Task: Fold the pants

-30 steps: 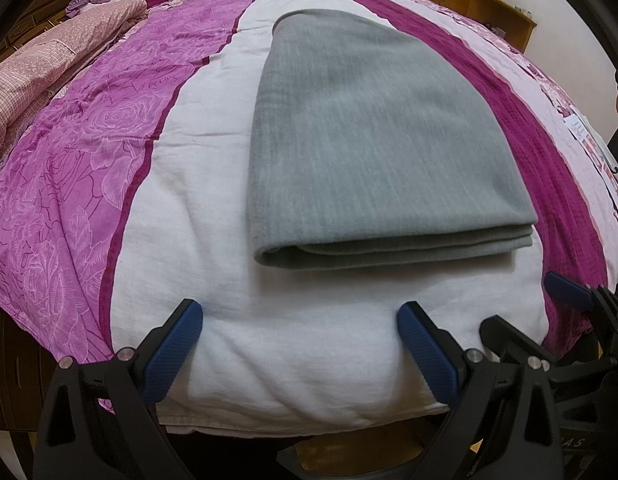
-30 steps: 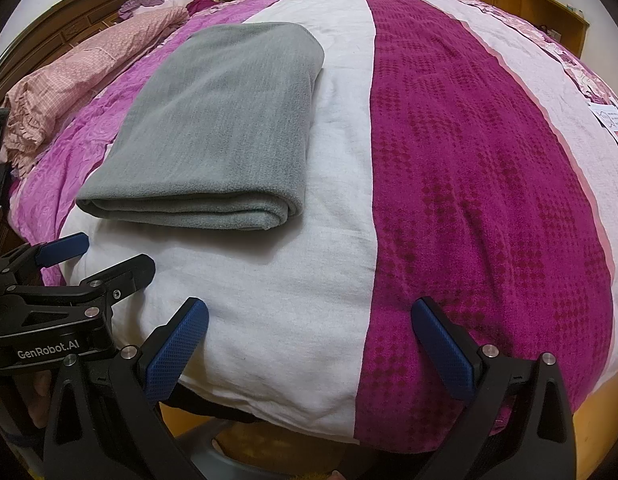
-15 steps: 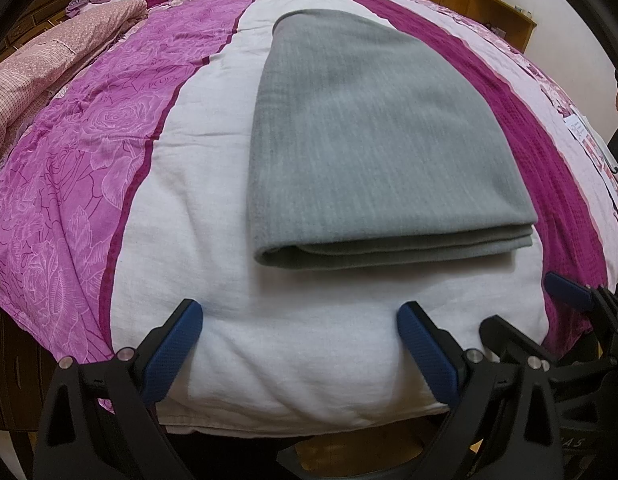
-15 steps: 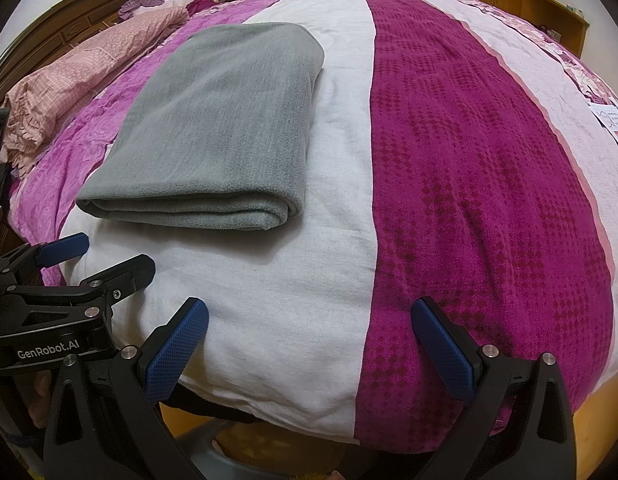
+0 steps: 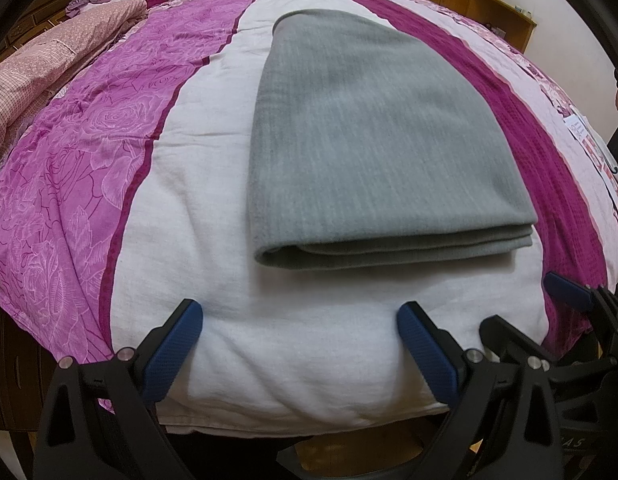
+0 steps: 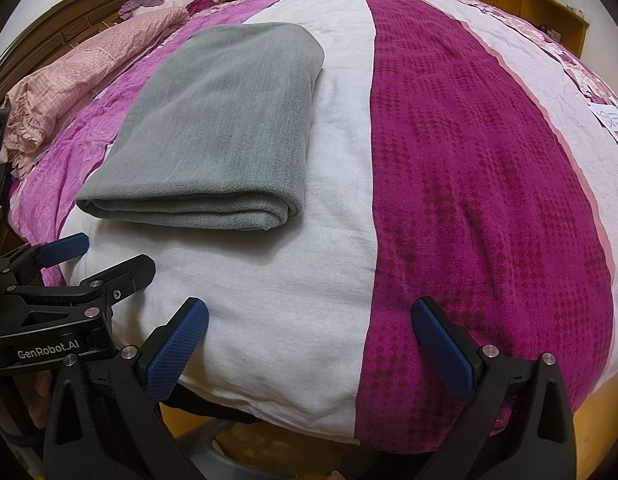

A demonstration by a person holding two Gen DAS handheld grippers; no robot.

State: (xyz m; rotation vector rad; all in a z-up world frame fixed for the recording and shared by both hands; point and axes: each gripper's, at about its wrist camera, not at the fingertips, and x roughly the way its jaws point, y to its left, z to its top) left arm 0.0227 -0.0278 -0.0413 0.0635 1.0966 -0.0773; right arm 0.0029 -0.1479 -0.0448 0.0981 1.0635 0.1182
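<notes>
We hold the left gripper (image 5: 299, 344) and right gripper (image 6: 309, 344) with jaws spread wide, gripping nothing. The folded grey pants (image 5: 373, 148) lie flat on the bedspread (image 5: 89, 184), directly ahead of the left gripper and ahead-left of the right.

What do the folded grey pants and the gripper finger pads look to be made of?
Grey pants: soft, matte fleece-like knit, judging by the fuzzy nap and thick rounded fold edges. Left gripper pads: blue, probably rubber or textured plastic, with a fine grid pattern.
</notes>
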